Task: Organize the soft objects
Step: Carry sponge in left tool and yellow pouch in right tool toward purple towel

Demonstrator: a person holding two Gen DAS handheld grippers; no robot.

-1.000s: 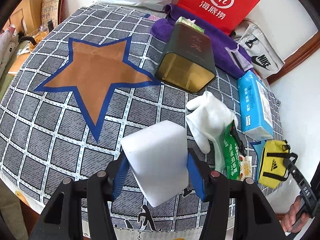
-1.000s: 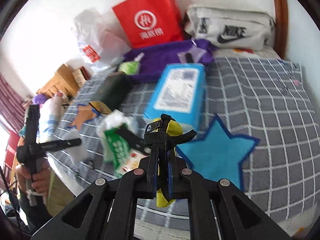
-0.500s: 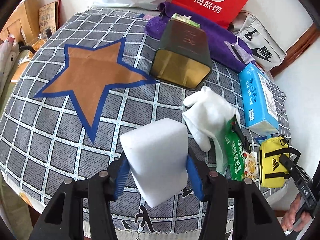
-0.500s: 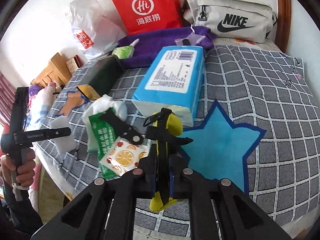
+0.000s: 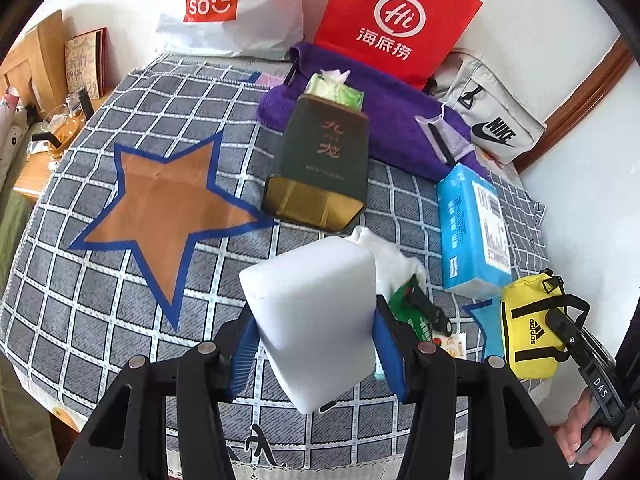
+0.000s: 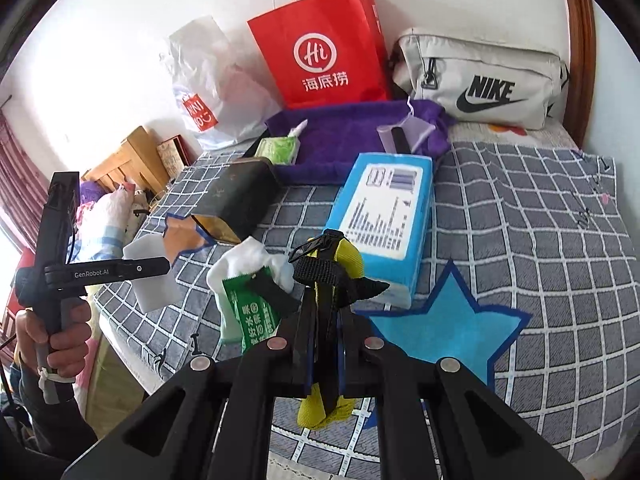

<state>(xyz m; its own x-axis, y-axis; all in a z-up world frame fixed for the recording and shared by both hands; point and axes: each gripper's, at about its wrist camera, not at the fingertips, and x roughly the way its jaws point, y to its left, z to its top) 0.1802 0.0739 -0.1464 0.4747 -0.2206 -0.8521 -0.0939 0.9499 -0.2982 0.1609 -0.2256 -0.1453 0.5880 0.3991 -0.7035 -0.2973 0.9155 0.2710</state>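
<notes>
A white sponge block (image 5: 316, 320) hangs above the checked bedspread (image 5: 80, 320), squeezed between the blue pads of my left gripper (image 5: 316, 344). From the right wrist view the same sponge (image 6: 150, 292) shows at the left, over the bed's edge. My right gripper (image 6: 320, 320) is shut on the black strap of a small yellow pouch (image 6: 350, 258), which dangles between its fingers; the pouch (image 5: 528, 324) also appears at the right of the left wrist view. A brown star patch (image 5: 168, 208) lies left of the sponge, and a blue star patch (image 6: 448, 324) lies right of the pouch.
On the bed lie a white glove (image 6: 248, 260), a green packet (image 6: 248, 320), a blue tissue pack (image 6: 384, 216), a dark tin box (image 5: 320, 172) and a purple towel (image 5: 392, 120). A red bag (image 5: 392, 20), a white bag (image 5: 224, 8) and a grey pouch (image 6: 480, 80) stand against the wall.
Both grippers have risen a little with their loads. The sponge is higher over the bedspread, and more of the wall and bags shows in both views.
</notes>
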